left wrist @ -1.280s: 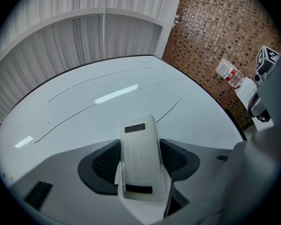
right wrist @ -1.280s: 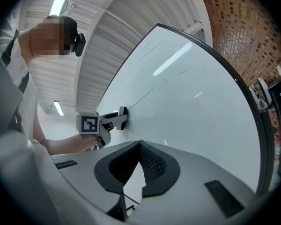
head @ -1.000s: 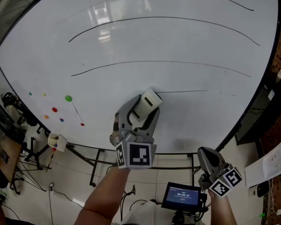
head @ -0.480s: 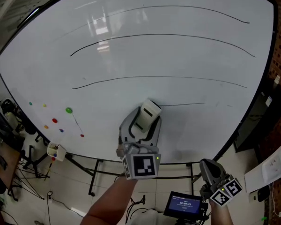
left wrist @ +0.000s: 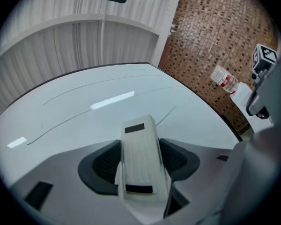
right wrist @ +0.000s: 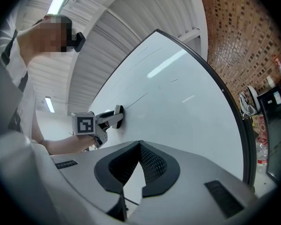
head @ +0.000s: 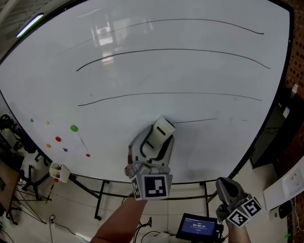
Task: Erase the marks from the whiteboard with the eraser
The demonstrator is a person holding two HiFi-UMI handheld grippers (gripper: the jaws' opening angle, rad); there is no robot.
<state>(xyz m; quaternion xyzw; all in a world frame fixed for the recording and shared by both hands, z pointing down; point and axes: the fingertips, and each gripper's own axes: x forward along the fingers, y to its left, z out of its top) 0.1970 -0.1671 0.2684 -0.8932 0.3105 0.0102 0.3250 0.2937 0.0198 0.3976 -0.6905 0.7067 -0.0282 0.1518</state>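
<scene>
A white eraser (head: 161,129) is pressed flat on the whiteboard (head: 142,75), at the left end of a short black line (head: 197,120). My left gripper (head: 156,138) is shut on the eraser (left wrist: 139,156), its jaws against both long sides. Three long curved black lines (head: 182,50) run across the board above it. My right gripper (head: 227,187) hangs low at the right, below the board's lower edge, shut and empty (right wrist: 140,149). The right gripper view shows the left gripper (right wrist: 105,122) against the board.
Coloured magnets (head: 73,128) dot the board's lower left. Below the board are its stand legs (head: 104,196), a small white holder (head: 59,172) and a lit screen (head: 196,227). A brick wall (left wrist: 215,36) and a dark cabinet (head: 276,128) lie to the right.
The head view has tilted, so the board and lines sit lower in frame. The eraser stays at the left end of the short line. The right gripper has hardly moved.
</scene>
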